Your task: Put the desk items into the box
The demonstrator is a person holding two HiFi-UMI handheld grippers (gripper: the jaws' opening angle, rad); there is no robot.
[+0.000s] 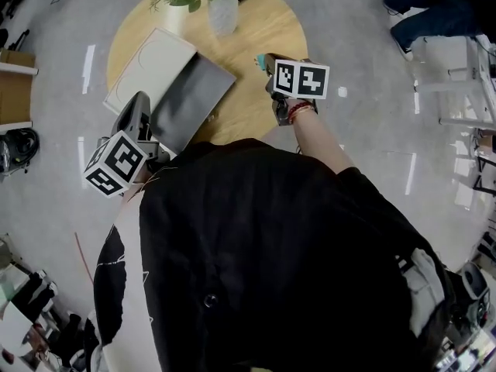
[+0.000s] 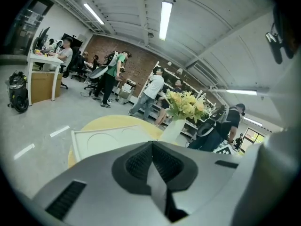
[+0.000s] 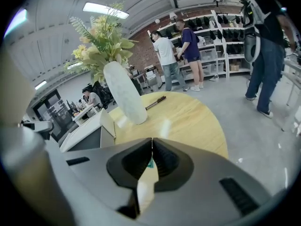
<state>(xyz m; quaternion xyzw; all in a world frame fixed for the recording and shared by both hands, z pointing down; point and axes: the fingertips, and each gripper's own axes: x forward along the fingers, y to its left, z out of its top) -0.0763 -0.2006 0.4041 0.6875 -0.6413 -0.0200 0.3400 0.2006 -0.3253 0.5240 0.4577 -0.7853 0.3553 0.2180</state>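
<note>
Left gripper [image 1: 141,99]: at the near left of the round bench [image 1: 263,29], with its tip just beside the near left side of the box [image 1: 190,91].
Left fingers [image 2: 138,164]: pressed together at the tips; its own view shows nothing between them.
Right gripper [image 1: 262,59]: held over the bench to the right of the box, with its tip near the box's right corner but apart from it.
Right fingers [image 3: 164,161]: pressed together, pinching a small teal item [image 3: 149,163]. Only a sliver shows between the pads, and the head view gives a speck of teal at the tip [image 1: 259,60]. I cannot tell what the item is.
Box: lies open on the left half of the bench, its dark inside toward the person and its white lid [image 1: 147,60] folded back to the far left. The lid has round shapes pressed into it, which show clearly in the left gripper view [image 2: 108,142]. In the right gripper view the box [image 3: 89,128] lies left of the vase.
Vase [image 3: 124,93]: white and upright, at the far side of the bench beyond the box, holding yellow and cream flowers [image 3: 101,41].
Pen [image 3: 155,102]: dark, lying flat on the bench just beyond the vase, near the far edge.
Room: grey floor, a brick wall, shelves [image 3: 221,32] and several people standing or seated well away from the bench.
</note>
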